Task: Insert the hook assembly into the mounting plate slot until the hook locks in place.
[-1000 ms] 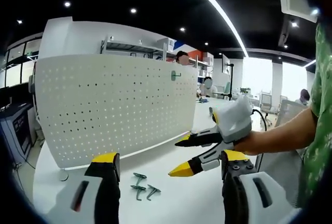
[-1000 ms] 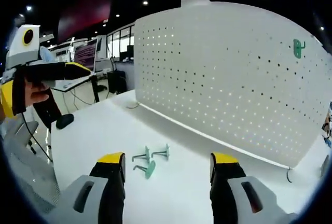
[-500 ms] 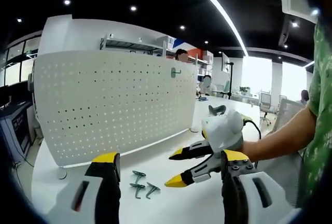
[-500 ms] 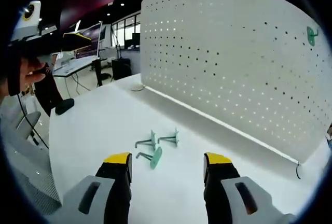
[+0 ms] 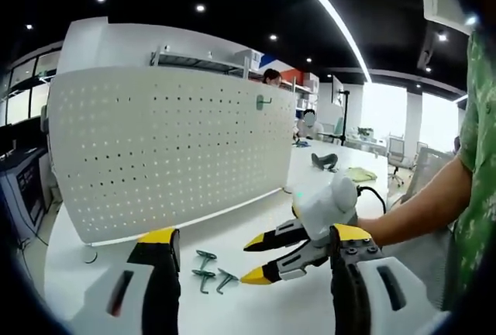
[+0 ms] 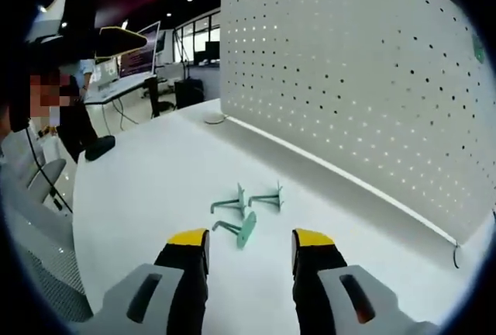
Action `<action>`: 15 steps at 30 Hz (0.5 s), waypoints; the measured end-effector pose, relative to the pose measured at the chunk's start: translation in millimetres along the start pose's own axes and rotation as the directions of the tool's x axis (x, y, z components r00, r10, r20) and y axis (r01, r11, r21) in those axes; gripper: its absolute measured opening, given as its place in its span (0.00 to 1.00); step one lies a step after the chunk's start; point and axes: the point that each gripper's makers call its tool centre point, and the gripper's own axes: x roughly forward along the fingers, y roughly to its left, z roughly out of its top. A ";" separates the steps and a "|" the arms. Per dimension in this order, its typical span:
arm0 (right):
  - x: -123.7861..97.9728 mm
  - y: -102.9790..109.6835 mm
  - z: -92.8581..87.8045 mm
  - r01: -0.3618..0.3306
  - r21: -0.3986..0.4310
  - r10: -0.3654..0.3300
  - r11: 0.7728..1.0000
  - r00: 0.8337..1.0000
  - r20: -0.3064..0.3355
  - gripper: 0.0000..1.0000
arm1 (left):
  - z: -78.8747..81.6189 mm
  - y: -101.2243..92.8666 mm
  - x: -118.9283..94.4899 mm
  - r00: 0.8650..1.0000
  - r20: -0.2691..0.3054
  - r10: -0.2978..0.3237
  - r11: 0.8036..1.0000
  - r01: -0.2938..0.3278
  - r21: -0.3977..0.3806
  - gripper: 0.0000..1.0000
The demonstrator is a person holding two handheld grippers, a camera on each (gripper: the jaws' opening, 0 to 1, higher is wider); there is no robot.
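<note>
A white surface (image 6: 147,188) carries three teal hooks (image 6: 246,212) lying loose at mid-frame in the right gripper view, close together and well short of the pegboard (image 6: 364,71), with bare surface around them on every side. The pegboard stands upright along the surface's far edge; a fourth hook (image 5: 263,102) hangs near its upper right corner in the left gripper view. The right gripper (image 6: 249,240) hangs open and empty just before the loose hooks. The left gripper (image 5: 254,240) is likewise open and empty. Office desks and ceiling lights lie beyond.
</note>
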 end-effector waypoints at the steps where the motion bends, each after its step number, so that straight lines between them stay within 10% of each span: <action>1: 0.9 0.5 -0.4 -0.001 -0.005 0.001 1.000 1.000 0.000 0.37 | -0.5 0.1 0.2 1.000 -0.001 0.000 1.000 0.000 -0.001 0.81; 15: 14.7 11.2 -8.9 -0.041 -0.015 0.041 0.999 0.999 -0.032 0.19 | -10.5 3.5 0.3 1.000 -0.026 0.003 1.000 -0.003 -0.010 0.81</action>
